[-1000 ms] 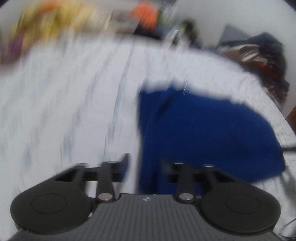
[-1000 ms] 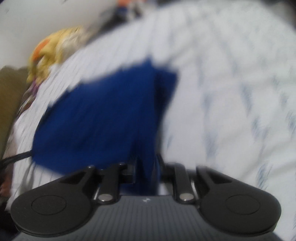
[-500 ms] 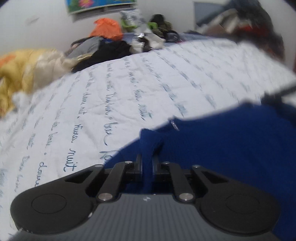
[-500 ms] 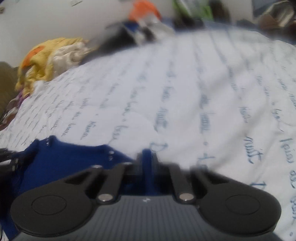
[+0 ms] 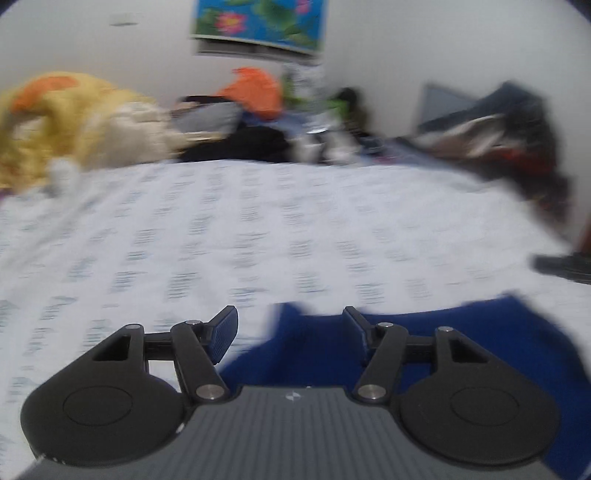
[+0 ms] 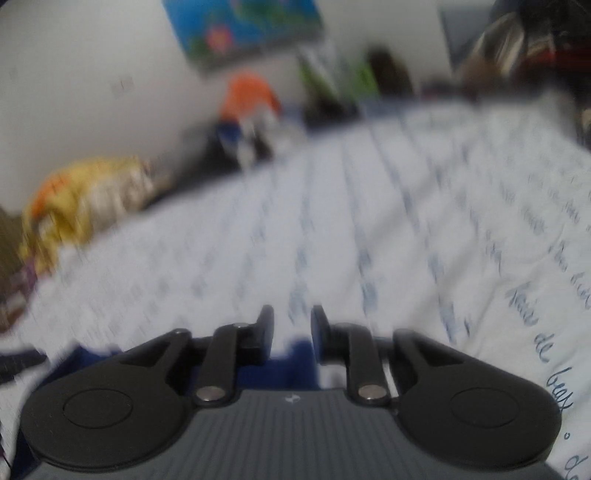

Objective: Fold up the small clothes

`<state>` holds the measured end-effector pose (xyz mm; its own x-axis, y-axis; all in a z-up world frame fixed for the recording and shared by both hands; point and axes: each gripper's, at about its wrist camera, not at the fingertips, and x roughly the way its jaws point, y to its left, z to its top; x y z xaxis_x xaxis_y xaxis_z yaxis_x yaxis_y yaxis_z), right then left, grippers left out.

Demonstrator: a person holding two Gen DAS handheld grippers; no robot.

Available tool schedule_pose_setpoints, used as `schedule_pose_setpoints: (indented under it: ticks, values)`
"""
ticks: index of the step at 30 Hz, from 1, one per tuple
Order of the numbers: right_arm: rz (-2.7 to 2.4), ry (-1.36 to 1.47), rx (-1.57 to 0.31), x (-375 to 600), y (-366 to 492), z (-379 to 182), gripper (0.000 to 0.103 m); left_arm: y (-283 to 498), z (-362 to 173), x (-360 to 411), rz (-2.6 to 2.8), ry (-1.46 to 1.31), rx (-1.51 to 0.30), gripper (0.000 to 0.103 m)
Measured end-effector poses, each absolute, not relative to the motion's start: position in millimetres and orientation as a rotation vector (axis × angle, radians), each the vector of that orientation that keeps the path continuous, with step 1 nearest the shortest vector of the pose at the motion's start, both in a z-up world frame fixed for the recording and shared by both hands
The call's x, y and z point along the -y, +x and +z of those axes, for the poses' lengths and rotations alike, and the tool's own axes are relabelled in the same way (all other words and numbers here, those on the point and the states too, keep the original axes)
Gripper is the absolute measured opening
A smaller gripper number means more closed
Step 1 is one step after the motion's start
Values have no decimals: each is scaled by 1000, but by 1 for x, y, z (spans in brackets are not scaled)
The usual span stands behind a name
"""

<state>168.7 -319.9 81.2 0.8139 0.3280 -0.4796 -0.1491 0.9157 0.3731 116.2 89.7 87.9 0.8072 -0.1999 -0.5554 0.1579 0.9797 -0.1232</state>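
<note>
A blue garment [image 5: 480, 350] lies flat on the white printed bedsheet [image 5: 258, 229], low and to the right in the left wrist view. My left gripper [image 5: 290, 328] hovers over its left corner. Its jaws are opening and stand wide apart, with cloth below them but none pinched. In the right wrist view only a strip of the blue garment [image 6: 295, 356] shows beneath the fingers. My right gripper [image 6: 291, 328] has a narrow gap and its jaws are opening. Bare sheet shows between the fingertips [image 6: 266, 325]. Both views are blurred by motion.
Along the far wall are a yellow blanket [image 5: 74, 122], an orange item [image 5: 255, 92], black clothes [image 5: 243, 146] and a dark heap [image 5: 517, 125] at the right. A flowered poster [image 5: 258, 22] hangs above. A dark object [image 5: 565, 267] lies at the bed's right edge.
Half a second ago both grippers were shut on pinched folds of the blue garment. Both have let go and opened, the left much wider, and the garment now lies lower in both views.
</note>
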Motion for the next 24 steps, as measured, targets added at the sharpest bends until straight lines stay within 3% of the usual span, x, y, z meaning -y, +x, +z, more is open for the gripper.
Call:
schedule_pose_setpoints:
  ticks: [1,3,4,7,8,12,15,19,20,22,23,24]
  values:
    - [296,333,-542,313,163,88,26,118,87,-78,-224,-54,-614,61]
    - [391,288,-608,289,167,87,46,130,73,-57,-270,-5,-668,61]
    - [417,247,-658,276,171,79,50,139,62,-50,-281,9,-710,60]
    - [356,57,-735,253,180,40,50,154,37,-56,-206,83,-701,61]
    - [372,2,-632,257,170,33,57,156,36,-68,-196,58,-694,60]
    - [342,153,-643,280,182,26,58,150,36,-76,-228,60,-677,57]
    - [323,83,-643,271,181,24,58,135,42,-51,-139,139,-653,60]
    - [272,31,-657,261,173,32,59,97,60,-37,-239,123,-600,94]
    - [246,41,-653,260,162,39,61,91,60,-32,-252,132,-602,98]
    - [265,69,-639,260,143,51,72,87,47,-31,-242,163,-644,98]
    - [295,71,-645,255,133,54,86,91,36,-35,-212,173,-678,101]
    - [332,49,-667,249,126,48,94,95,23,-46,-192,154,-693,103]
